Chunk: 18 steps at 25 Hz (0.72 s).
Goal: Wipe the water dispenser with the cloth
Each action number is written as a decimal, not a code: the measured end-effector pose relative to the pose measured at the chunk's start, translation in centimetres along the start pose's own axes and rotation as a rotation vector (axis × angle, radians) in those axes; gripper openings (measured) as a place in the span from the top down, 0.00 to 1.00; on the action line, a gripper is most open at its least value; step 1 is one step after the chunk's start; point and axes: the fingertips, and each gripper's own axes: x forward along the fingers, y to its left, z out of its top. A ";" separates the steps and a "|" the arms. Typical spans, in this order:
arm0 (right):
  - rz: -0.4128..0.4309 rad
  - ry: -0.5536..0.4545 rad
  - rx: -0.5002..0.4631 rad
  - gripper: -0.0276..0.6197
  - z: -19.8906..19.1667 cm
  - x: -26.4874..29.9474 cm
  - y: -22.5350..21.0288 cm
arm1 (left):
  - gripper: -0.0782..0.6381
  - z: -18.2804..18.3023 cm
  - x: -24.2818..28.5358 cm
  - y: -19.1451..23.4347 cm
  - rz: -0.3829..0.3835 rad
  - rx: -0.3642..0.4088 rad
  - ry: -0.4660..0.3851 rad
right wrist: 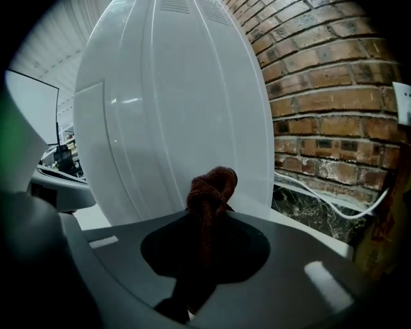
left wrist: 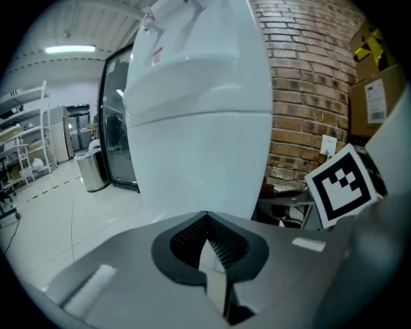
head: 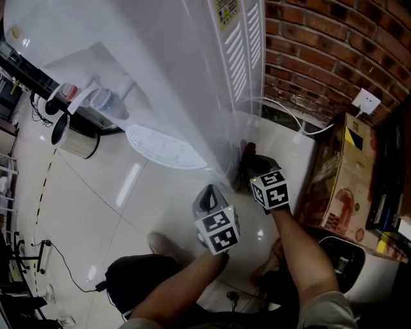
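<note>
Brown cloth (right wrist: pixel 216 184) in right claw (right wrist: pixel 209 215), white dispenser (right wrist: pixel 167 109)

The water dispenser (head: pixel 186 71) runs off the top edge, its yellow label (head: pixel 226 13) unreadably small. The right claw (right wrist: pixel 205 217) hides most of the cloth (right wrist: pixel 213 187).

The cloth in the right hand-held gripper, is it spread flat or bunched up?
Bunched up. The brown cloth is a twisted wad pinched in the right hand-held gripper, jaws shut on it.
</note>
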 end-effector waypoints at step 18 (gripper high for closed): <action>-0.003 0.275 0.117 0.85 -9.3 4.9 -1.3 | 0.89 -2.7 4.4 0.4 0.019 -0.029 0.100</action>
